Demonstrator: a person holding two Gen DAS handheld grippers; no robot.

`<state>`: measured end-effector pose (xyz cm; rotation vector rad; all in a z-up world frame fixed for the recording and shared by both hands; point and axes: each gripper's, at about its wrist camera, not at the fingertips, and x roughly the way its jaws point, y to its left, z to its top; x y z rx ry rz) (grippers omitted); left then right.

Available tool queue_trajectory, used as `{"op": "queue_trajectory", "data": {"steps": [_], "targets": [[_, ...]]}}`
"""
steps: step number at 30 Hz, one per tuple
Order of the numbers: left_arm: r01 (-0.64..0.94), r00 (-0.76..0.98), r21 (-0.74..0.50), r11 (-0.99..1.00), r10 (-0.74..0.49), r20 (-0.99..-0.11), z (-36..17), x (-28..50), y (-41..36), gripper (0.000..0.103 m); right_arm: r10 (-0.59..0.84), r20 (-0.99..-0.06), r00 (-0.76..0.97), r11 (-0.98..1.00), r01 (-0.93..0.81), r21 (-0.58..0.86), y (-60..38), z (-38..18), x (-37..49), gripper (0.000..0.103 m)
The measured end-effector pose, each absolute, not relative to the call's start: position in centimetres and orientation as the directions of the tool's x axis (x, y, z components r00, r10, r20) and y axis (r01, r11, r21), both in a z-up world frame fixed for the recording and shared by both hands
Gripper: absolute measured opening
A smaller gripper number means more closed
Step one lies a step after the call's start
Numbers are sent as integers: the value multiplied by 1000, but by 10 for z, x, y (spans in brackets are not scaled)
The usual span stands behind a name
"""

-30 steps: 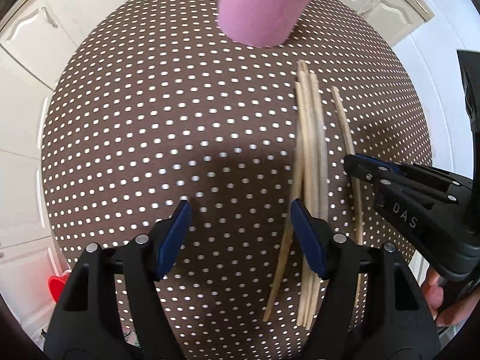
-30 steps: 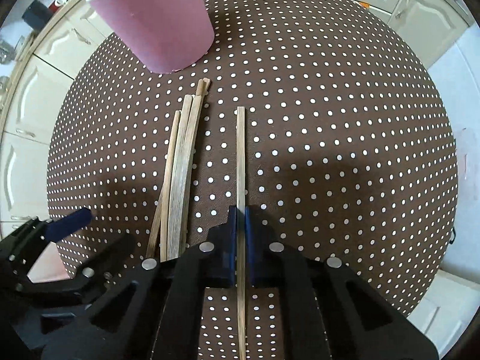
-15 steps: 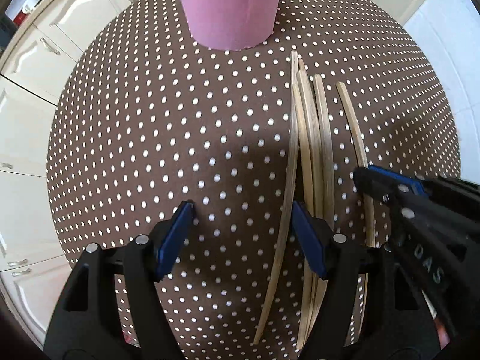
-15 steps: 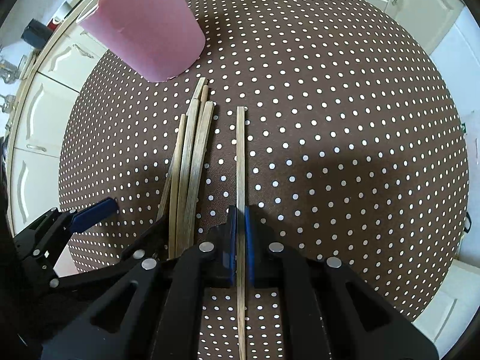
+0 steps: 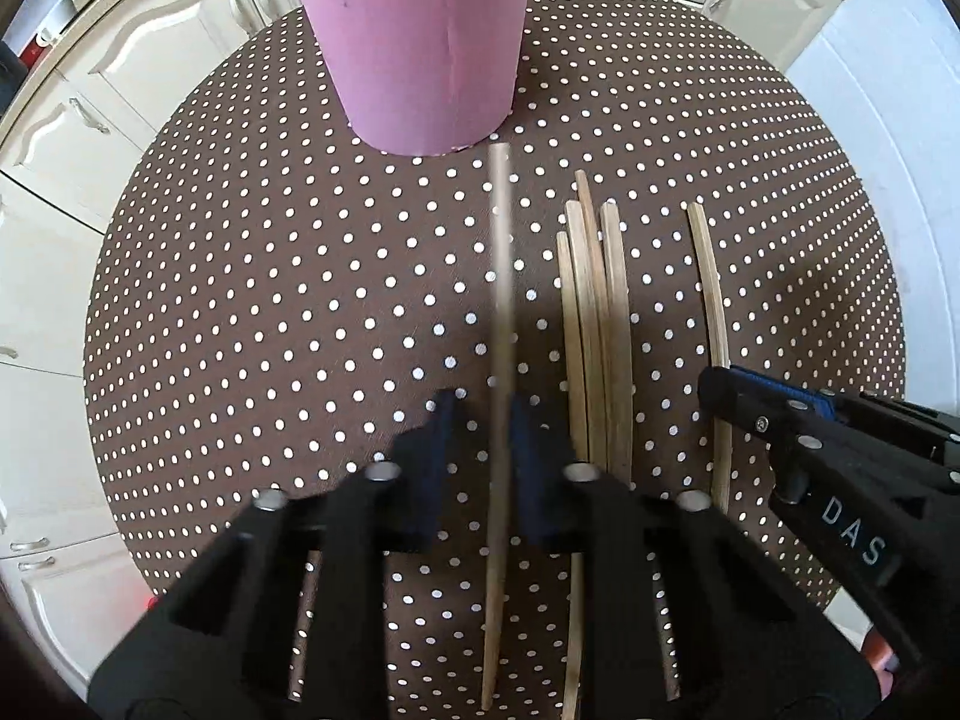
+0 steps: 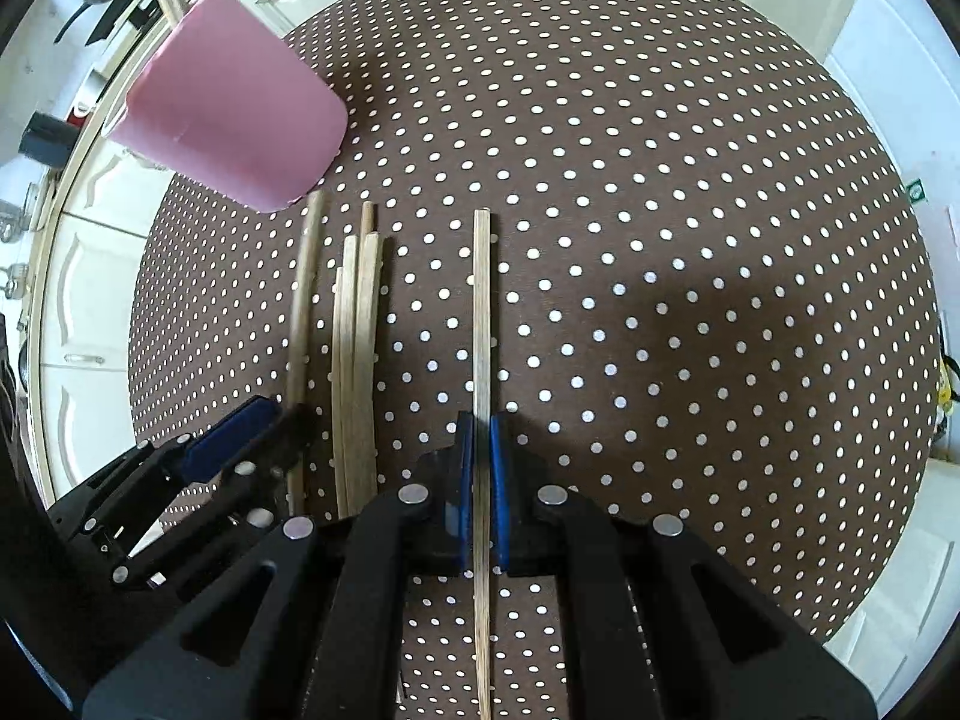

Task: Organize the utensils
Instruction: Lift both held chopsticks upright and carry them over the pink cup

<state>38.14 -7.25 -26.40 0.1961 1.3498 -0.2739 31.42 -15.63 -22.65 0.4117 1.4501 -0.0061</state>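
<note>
Left wrist view: left gripper (image 5: 501, 420) pinches one chopstick (image 5: 499, 312) pointing at the pink cup (image 5: 414, 42); right gripper (image 6: 482, 438) clamps another stick (image 6: 481, 324), right of the loose bundle (image 6: 357, 360).

Bright daylight, soft shadows, strong fisheye bending, left view motion-blurred

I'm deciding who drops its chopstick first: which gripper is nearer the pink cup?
Left. The left gripper points its chopstick straight at the pink cup; the right gripper sits farther right, the cup off to its left.
</note>
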Motion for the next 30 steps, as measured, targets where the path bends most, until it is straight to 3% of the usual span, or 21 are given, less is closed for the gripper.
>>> {"op": "queue_trajectory", "data": {"steps": [12, 30], "targets": [[270, 206, -57, 961, -115, -972, -238, 376, -50, 7, 256, -949, 182, 925, 238, 296, -172, -200, 296, 5], [169, 355, -113, 979, -167, -920, -148, 325, 12, 7, 252, -901, 352, 916, 212, 340, -195, -119, 288, 5]]}}
